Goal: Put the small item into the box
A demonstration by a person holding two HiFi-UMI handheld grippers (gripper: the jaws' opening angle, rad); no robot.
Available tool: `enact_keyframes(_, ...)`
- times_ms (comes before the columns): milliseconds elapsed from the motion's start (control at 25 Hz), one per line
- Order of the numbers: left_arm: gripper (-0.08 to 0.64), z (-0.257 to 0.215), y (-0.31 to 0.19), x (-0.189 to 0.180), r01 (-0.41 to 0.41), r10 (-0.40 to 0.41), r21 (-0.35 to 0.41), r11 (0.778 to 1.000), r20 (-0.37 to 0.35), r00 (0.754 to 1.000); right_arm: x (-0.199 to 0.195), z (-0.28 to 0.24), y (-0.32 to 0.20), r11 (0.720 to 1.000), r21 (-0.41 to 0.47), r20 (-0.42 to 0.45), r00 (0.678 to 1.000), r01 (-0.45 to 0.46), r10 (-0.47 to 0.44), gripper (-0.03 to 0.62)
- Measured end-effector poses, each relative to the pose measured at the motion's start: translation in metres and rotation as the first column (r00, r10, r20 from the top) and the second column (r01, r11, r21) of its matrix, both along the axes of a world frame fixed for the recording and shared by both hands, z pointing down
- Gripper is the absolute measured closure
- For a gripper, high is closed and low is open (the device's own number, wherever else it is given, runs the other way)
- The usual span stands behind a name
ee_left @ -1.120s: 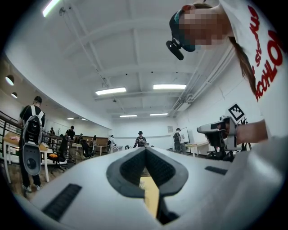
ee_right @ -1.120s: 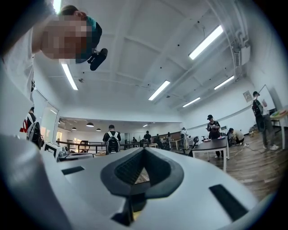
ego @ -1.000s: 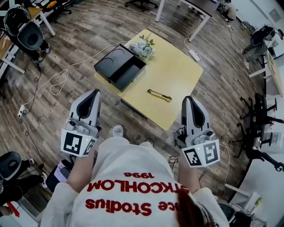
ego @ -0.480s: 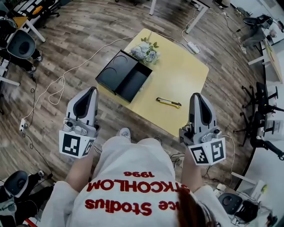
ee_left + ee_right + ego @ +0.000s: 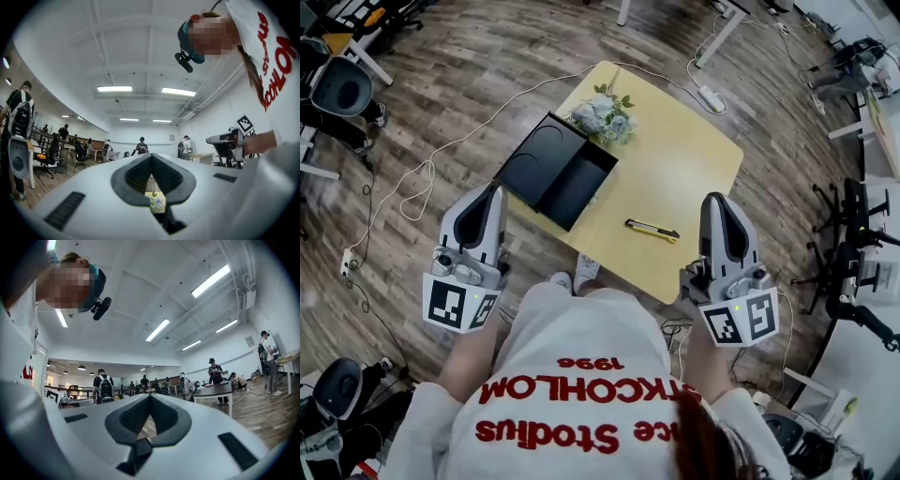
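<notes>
Both grippers are held level in front of the person, short of the desk (image 5: 694,159) and touching nothing. Left gripper (image 5: 494,191): jaws together at the tips, nothing between them, same in its own view (image 5: 151,157). It sits just off the desk's left corner. Right gripper (image 5: 718,199): jaws together, empty, confirmed in its own view (image 5: 150,397). It sits beside the near corner. The knife (image 5: 652,230) lies flat by the near edge, toward the near corner, apart from both grippers. The black box (image 5: 572,178) is open at the left corner, well apart from the knife. Flowers (image 5: 602,114) are just behind the box.
</notes>
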State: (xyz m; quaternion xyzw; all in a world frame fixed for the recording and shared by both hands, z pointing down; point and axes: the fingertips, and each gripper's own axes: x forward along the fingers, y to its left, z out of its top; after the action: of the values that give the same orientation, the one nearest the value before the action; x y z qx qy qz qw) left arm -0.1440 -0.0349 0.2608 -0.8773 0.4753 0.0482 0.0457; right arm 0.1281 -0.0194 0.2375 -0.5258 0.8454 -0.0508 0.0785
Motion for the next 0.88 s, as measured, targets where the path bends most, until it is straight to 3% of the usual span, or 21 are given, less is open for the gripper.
enact_keyframes(320,0.554,-0.022,-0.031,0.029,0.035,-0.037,0.074,0.997,0.031,0.999,0.016,-0.023,-0.042,0.996,0.073,-0.017,0.998,0.059,-0.058,0.588)
enact_keyframes(640,0.554,-0.009,-0.048,0.043,0.029,-0.032,0.031,0.999,0.068,0.997,0.023,-0.011,-0.054,0.997,0.045,0.007,0.998,0.061,-0.061,0.589)
enact_keyframes(880,0.554,-0.016,-0.071,0.051,-0.034,0.031,0.04,0.999,0.062,0.998,0.021,-0.008,-0.062,1.0,0.02,0.019,1.0,0.013,-0.014,0.588)
